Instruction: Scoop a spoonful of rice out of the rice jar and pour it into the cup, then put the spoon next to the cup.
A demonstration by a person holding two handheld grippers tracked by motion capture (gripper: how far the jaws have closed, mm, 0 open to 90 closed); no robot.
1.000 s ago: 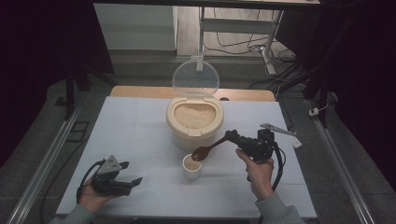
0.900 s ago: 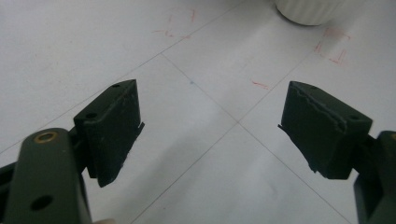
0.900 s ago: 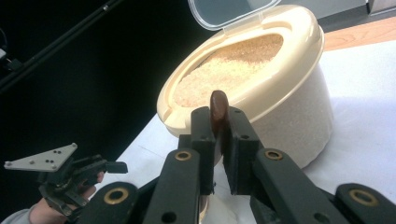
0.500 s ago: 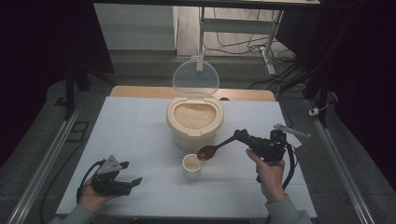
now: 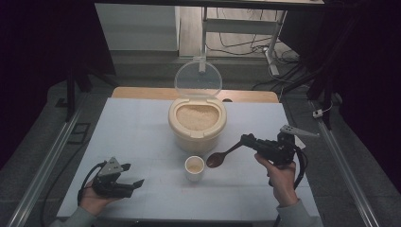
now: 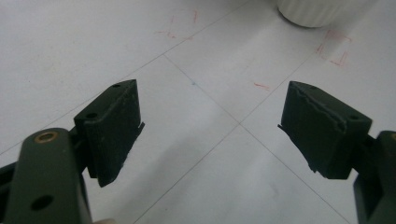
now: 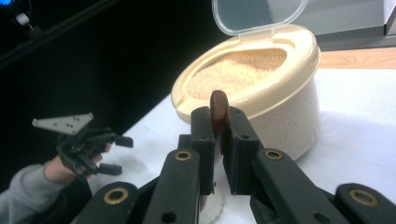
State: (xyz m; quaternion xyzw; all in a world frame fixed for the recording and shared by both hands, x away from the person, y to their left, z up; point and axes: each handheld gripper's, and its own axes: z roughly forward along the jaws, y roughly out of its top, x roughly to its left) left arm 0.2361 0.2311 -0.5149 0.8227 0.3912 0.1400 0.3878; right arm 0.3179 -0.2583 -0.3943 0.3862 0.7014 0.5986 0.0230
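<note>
The right claw (image 5: 247, 140) is clamped on a brown spoon (image 5: 221, 157), its bowl hanging just beside the small cup (image 5: 194, 167) before the open rice container (image 5: 196, 124). The left claw (image 5: 132, 176), jaws apart, rests on bare worktop (image 5: 142, 123) near the front edge.

The right gripper (image 5: 246, 140), clamped on the handle of the brown spoon (image 5: 222, 156), has drawn back toward the right edge of the table. The spoon's bowl, earlier just over the small cup (image 5: 194, 168), now hangs beside it to the right.
</note>
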